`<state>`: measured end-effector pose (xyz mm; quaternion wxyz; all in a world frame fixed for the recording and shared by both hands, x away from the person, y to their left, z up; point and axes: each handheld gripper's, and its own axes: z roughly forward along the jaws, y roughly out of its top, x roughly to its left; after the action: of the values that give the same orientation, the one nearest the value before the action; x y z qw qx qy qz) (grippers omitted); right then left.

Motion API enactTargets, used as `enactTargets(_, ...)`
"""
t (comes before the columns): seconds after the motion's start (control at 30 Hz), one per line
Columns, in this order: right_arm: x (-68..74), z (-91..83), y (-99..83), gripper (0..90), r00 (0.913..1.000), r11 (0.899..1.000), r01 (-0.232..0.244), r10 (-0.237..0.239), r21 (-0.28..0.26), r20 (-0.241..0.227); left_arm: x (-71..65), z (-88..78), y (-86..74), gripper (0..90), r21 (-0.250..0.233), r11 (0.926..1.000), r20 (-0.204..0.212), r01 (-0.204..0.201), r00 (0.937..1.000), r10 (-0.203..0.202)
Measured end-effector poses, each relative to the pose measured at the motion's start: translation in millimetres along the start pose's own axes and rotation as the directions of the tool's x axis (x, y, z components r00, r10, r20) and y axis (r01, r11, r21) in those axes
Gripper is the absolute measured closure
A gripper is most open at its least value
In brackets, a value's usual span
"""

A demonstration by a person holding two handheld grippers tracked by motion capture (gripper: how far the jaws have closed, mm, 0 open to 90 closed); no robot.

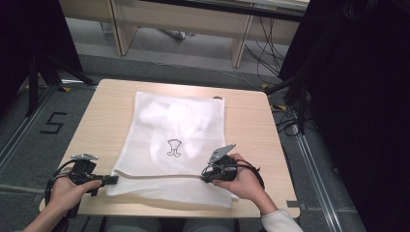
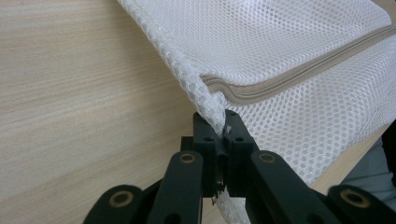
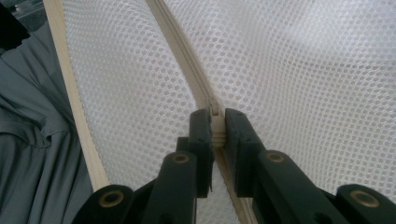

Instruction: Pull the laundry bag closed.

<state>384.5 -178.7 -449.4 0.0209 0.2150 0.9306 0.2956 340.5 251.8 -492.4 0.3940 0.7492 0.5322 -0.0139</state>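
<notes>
A white mesh laundry bag [image 1: 176, 145] lies flat on the worktop [image 1: 101, 121], its zipper [image 1: 159, 176] along the near edge. The left tool [image 2: 223, 125] pinches the bag's corner; the right tool [image 3: 215, 126] clamps the zipper pull. A sideways tug could slip the pull free.

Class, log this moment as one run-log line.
left gripper: shut on mesh bag corner | right gripper: shut on zip pull | bag: flat on table

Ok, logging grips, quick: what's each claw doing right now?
Left claw: closed on the mesh bag at its corner.
Right claw: closed on the bag's zipper pull.
</notes>
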Motion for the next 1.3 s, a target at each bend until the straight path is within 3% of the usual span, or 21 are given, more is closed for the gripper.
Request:
enactTargets(0.37, -2.7, -5.0, -5.4, 82.4, 0.9998, 1.000, -0.017, 0.017, 0.010, 0.005, -0.1, 0.1, 0.0, 85.6, -0.001, 1.0000, 0.001, 0.000, 1.0000, 0.000)
enactTargets(0.63, -4.4, -5.0, -7.0, 82.4, 1.0000, 1.000, -0.001, 0.001, 0.006, 0.004, 0.0, -0.1, -0.1, 85.6, 0.001, 1.0000, 0.000, -0.001, 1.0000, 0.001)
enactTargets(0.9, -3.9, -9.1, -11.5, 82.4, 0.9993, 0.999, -0.034, 0.034, 0.011, 0.015, -0.2, 0.0, -0.1, 85.5, 0.000, 1.0000, -0.001, -0.002, 1.0000, 0.002)
enactTargets(1.3, -4.4, -10.1, -12.3, 82.4, 0.9993, 0.999, -0.034, 0.034, 0.012, 0.018, -0.2, -0.2, 0.0, 85.5, 0.000, 1.0000, 0.001, -0.001, 1.0000, 0.001)
